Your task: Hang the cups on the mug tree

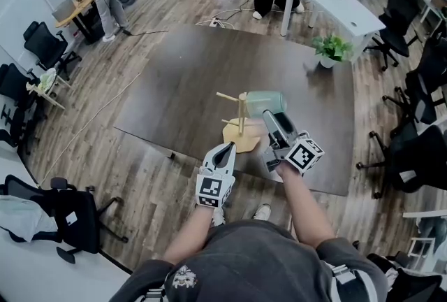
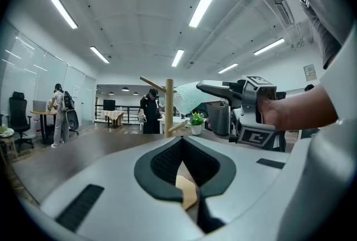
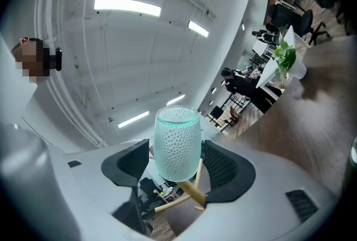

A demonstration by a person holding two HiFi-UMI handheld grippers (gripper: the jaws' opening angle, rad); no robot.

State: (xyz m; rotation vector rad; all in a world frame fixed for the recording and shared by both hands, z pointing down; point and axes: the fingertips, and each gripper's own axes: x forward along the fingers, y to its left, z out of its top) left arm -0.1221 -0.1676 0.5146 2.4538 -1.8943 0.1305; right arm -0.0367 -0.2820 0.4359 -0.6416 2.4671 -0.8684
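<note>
1. Holding one cup (image 1: pixel 264 103) in the right gripper (image 1: pixel 271 117); its jaws stand on either side of the cup body and grip it, bottom end away from the camera in the right gripper view.
2. Cup sits centre frame in the head view, just right of the top of the mug tree (image 1: pixel 241 115), touching or nearly touching the trunk. Can't tell whether a peg is inside it yet.
3. Left gripper (image 1: pixel 227 150) is clenched on the edge of the tree's wooden base (image 1: pixel 246 140); a tan sliver of it shows between the closed jaws in the left gripper view. I read that as bracing the tree.
4. Progress, my read: first hang in hand, not released. Two pegs on the left side, upper (image 1: pixel 227 96) and lower (image 1: pixel 230 122), are bare. No other cup visible on the dark table (image 1: pixel 181 84).
5. Cup look: pale green, translucent, dimpled all over, slightly tapered tumbler, no handle visible. Dimples should help grip, but I'd seat it mouth-over-peg rather than hook it.
</note>
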